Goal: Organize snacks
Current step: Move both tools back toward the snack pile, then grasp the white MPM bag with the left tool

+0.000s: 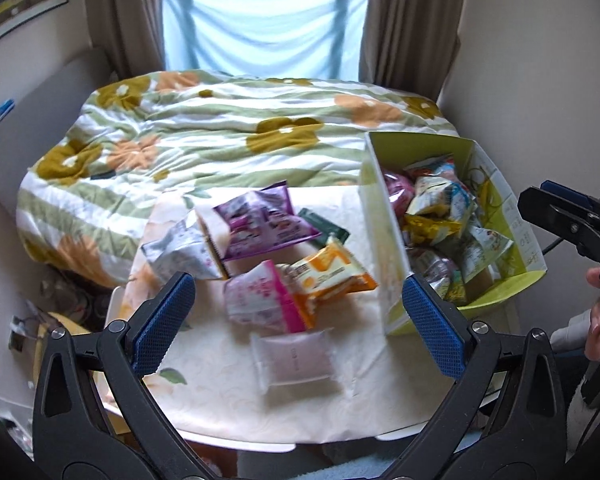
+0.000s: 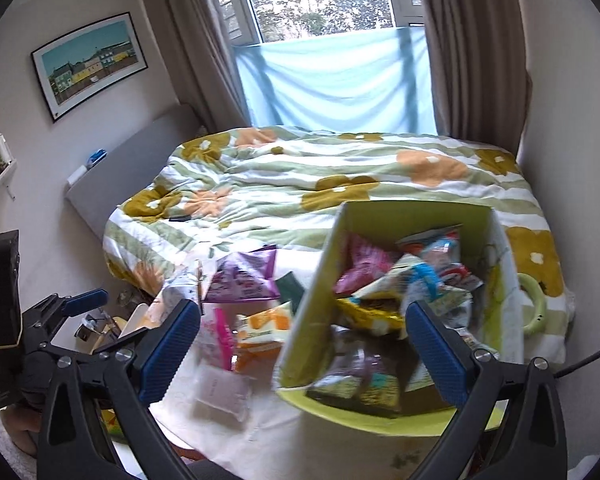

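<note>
Loose snack packets lie on a small cream-covered table [image 1: 204,412]: a purple packet [image 1: 266,222], a silver-grey one [image 1: 180,252], an orange one [image 1: 332,274], a pink one [image 1: 260,302] and a pale clear-wrapped one [image 1: 294,360]. A yellow-green box [image 1: 500,296] at the right holds several packets. My left gripper [image 1: 296,320] hangs open above the pink and pale packets, holding nothing. My right gripper [image 2: 304,344] is open and empty above the near left corner of the box [image 2: 364,414]. The orange packet [image 2: 266,326] and pale packet [image 2: 220,394] show left of the box.
A bed with a floral green-striped duvet [image 1: 228,128] lies right behind the table. A window with a blue cloth [image 1: 264,28] and brown curtains stands at the back. Clutter sits on the floor [image 1: 60,300] at the left. A framed picture [image 2: 90,62] hangs on the left wall.
</note>
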A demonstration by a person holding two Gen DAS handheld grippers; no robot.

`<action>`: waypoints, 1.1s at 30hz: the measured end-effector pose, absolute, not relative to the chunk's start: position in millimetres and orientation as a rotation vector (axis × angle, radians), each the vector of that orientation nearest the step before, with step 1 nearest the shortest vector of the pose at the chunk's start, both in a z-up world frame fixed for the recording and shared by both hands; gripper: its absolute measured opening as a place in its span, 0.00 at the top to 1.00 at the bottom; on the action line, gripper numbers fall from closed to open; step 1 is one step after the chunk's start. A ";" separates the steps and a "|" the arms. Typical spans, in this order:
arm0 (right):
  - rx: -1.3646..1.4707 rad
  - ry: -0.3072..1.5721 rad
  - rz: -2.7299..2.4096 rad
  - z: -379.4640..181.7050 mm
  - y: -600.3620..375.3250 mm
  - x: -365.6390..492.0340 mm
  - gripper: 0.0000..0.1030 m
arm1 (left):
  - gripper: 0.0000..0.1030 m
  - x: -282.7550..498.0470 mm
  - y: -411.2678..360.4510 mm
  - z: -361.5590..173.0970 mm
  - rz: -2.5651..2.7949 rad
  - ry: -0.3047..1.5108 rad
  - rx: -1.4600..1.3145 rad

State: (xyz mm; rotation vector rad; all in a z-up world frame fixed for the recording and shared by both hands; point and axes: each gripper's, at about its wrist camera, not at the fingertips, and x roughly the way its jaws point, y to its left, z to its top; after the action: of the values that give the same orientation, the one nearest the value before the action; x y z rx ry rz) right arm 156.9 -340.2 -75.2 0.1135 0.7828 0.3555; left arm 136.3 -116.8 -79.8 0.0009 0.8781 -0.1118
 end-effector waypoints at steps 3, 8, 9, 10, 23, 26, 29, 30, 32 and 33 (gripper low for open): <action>0.114 0.782 0.368 -78.1 -310.0 157.0 0.01 | 0.01 135.3 -89.1 -84.1 -0.113 0.883 0.005; 0.145 0.804 0.348 -88.2 -266.6 160.5 0.01 | 0.01 144.3 -39.8 -95.1 -0.136 0.918 0.026; 0.155 0.813 0.341 -91.5 -257.4 160.9 0.01 | 0.01 146.5 -29.2 -96.4 -0.147 0.923 0.028; 0.163 0.823 0.332 -95.4 -248.2 161.8 0.01 | 0.01 149.1 -18.9 -98.5 -0.157 0.928 0.034; 0.141 0.879 0.170 -162.3 -161.5 180.1 0.01 | 0.01 223.4 65.8 -149.8 -0.373 0.990 0.187; 0.109 0.899 0.152 -184.3 -148.5 183.9 0.01 | 0.01 247.3 69.2 -170.7 -0.440 1.001 0.235; 0.084 0.927 0.146 -206.2 -137.0 189.4 0.01 | 0.01 267.2 67.3 -192.3 -0.487 1.025 0.251; 0.074 0.933 0.143 -211.9 -133.8 191.1 0.01 | 0.01 274.0 66.3 -199.9 -0.500 1.029 0.252; 0.054 0.947 0.136 -224.3 -128.4 194.9 0.01 | 0.01 283.9 62.0 -211.6 -0.530 1.039 0.254; 0.047 0.956 0.131 -229.9 -126.0 196.8 0.01 | 0.01 288.5 58.7 -218.0 -0.552 1.047 0.262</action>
State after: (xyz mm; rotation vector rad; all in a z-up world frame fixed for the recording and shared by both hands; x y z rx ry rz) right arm 196.8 -126.0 -229.9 0.0471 0.9555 0.1314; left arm 288.5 58.7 -218.0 0.2621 1.0474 -0.5518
